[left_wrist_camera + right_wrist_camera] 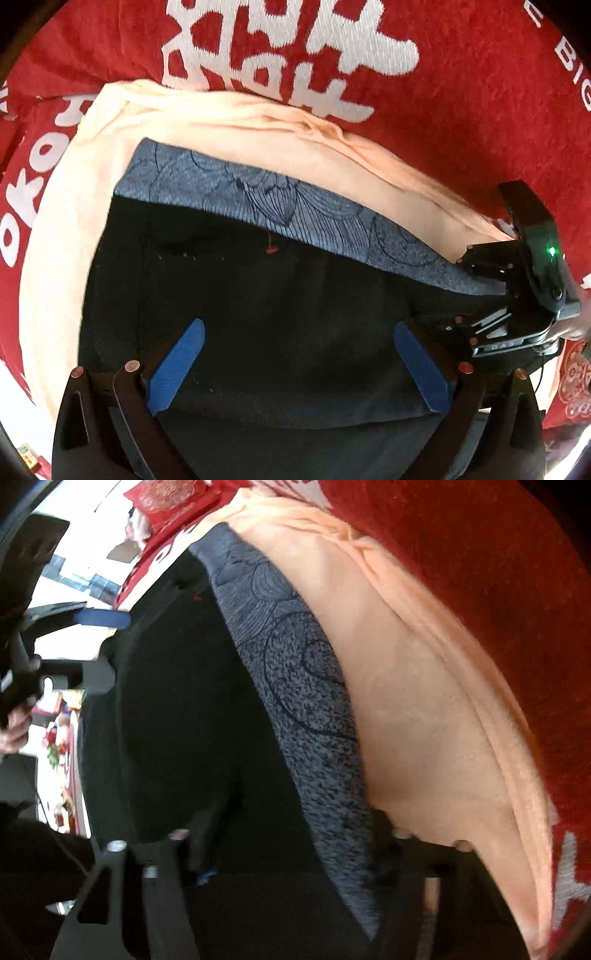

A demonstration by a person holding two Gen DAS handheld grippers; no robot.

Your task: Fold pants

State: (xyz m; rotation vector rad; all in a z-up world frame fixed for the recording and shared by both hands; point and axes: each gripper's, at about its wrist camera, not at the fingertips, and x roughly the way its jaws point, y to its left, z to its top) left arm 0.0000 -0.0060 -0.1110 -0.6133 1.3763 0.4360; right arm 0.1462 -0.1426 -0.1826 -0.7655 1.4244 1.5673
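Black fabric pants with a blue-grey patterned waistband lie on a peach fleece blanket, itself spread over a red plush cover with white lettering. The left gripper hangs straight down over the near part of the black cloth, its blue pads spread wide with nothing pinched. The right gripper sits at the right end of the waistband; its fingertips are hidden in the fabric, so its grip cannot be told.

Black left claw with blue pads, copper-coloured screws.
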